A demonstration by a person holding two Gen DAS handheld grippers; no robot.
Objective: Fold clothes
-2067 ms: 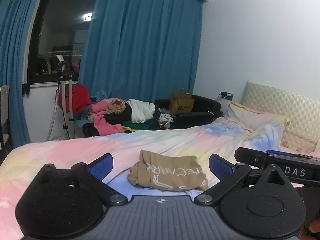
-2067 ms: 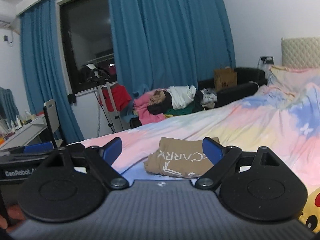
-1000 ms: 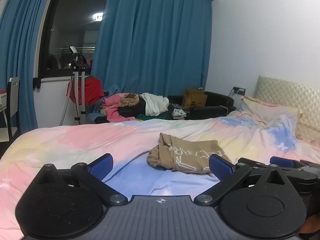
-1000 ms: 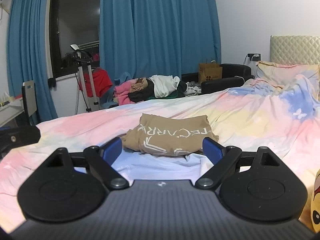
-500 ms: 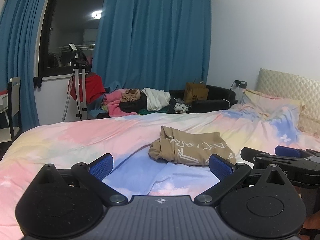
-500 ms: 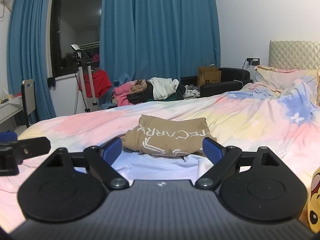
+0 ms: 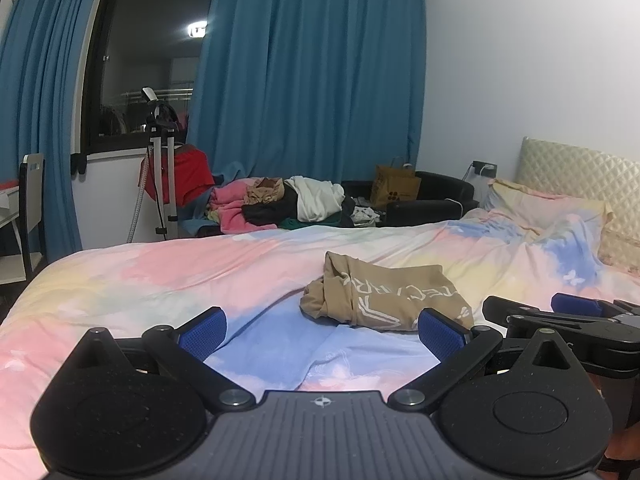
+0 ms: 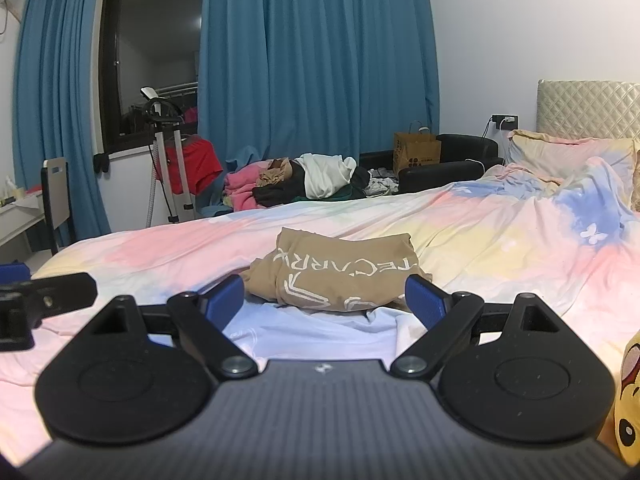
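Observation:
A tan garment with white lettering (image 7: 380, 296) (image 8: 340, 276) lies folded in a rough bundle on the pastel bedspread (image 7: 160, 276) (image 8: 500, 248). My left gripper (image 7: 322, 330) hovers low over the bed, open and empty, with the garment ahead and to its right. My right gripper (image 8: 324, 304) is open too, and the garment lies just beyond its blue fingertips (image 8: 424, 306), apart from them. Each gripper shows at the other view's edge: the right gripper (image 7: 560, 314) in the left wrist view, the left gripper (image 8: 36, 296) in the right wrist view.
A pile of mixed clothes (image 7: 288, 204) (image 8: 308, 184) sits past the far side of the bed, by blue curtains (image 7: 312, 80). A black sofa with a paper bag (image 8: 416, 152) stands to the right. Pillows and a headboard (image 7: 576, 176) are at far right. A yellow cartoon cushion (image 8: 628, 404) lies near my right gripper.
Both views have shifted a little: the garment sits slightly further right in the left wrist view, and the left gripper shows further into the right wrist view. Both grippers stay open.

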